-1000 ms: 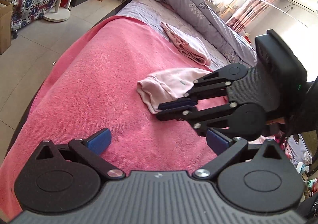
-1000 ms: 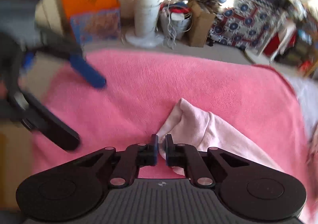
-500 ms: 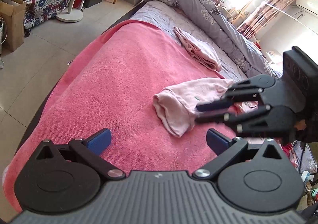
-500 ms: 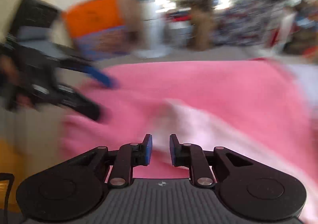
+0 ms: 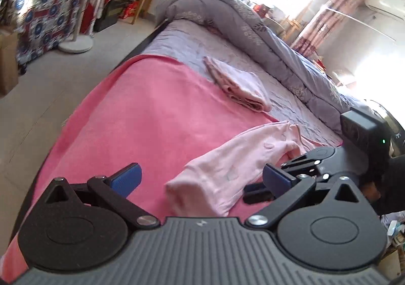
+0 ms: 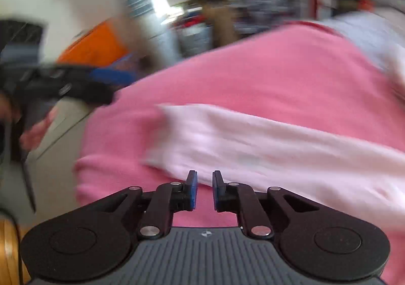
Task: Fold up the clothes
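A pale pink garment lies stretched in a long strip on the pink blanket; it shows blurred in the right wrist view. My left gripper is wide open just above the garment's near folded end, holding nothing. My right gripper has its jaws slightly apart with nothing between them, at the garment's near edge. It shows at the right of the left wrist view, beside the garment. The left gripper appears blurred at the left of the right wrist view.
A folded pink garment lies further up on the lilac sheet. A grey duvet is heaped along the far side. The bed's left edge drops to a tiled floor with a fan base.
My right gripper has let go of the garment, opened a little and drawn back to the right. The garment now lies stretched longer. My left gripper has moved over its near end.
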`<move>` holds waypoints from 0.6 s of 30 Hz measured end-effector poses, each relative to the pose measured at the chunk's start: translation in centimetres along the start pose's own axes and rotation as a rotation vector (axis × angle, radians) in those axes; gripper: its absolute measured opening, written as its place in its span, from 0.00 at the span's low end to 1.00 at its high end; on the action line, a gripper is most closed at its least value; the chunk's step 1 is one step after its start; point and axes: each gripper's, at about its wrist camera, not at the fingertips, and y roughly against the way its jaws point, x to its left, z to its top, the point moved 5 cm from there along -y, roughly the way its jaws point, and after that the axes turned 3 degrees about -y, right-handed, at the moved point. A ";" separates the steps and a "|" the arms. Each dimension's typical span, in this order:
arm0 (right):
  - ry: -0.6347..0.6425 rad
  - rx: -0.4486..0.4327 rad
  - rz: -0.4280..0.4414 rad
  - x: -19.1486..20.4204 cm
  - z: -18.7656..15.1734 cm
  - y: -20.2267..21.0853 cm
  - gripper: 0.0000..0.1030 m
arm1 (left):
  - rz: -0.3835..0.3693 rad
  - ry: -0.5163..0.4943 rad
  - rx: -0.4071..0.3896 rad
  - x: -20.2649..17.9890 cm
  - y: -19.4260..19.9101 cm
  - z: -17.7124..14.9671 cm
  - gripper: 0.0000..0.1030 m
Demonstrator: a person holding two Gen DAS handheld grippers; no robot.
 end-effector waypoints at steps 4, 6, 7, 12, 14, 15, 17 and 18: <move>-0.085 -0.082 -0.242 -8.1 -2.9 4.8 0.25 | -0.052 -0.025 0.004 -3.9 -3.6 0.8 0.99; -0.151 -0.113 -0.350 -13.0 -4.0 6.7 0.30 | -0.070 -0.041 0.022 -5.7 -5.5 0.7 0.99; -0.180 -0.131 -0.400 -15.2 -4.2 7.7 0.30 | -0.075 -0.049 0.036 -6.6 -6.3 0.6 0.99; -0.204 -0.161 -0.493 -22.3 -5.2 8.4 0.31 | -0.122 -0.082 0.098 -9.9 -10.0 0.0 0.99; -0.176 -0.069 -0.454 -22.3 -6.9 6.0 0.31 | -0.137 -0.095 0.115 -10.8 -11.5 0.1 0.99; -0.153 -0.020 -0.436 -21.6 -8.0 5.0 0.31 | -0.143 -0.101 0.122 -11.1 -12.3 0.2 0.99; -0.082 0.046 -0.385 -19.8 -9.9 4.5 0.31 | -0.155 -0.112 0.135 -11.6 -13.7 0.5 0.99; -0.035 0.063 -0.353 -18.7 -10.7 5.0 0.38 | -0.157 -0.115 0.143 -11.7 -14.4 0.6 0.99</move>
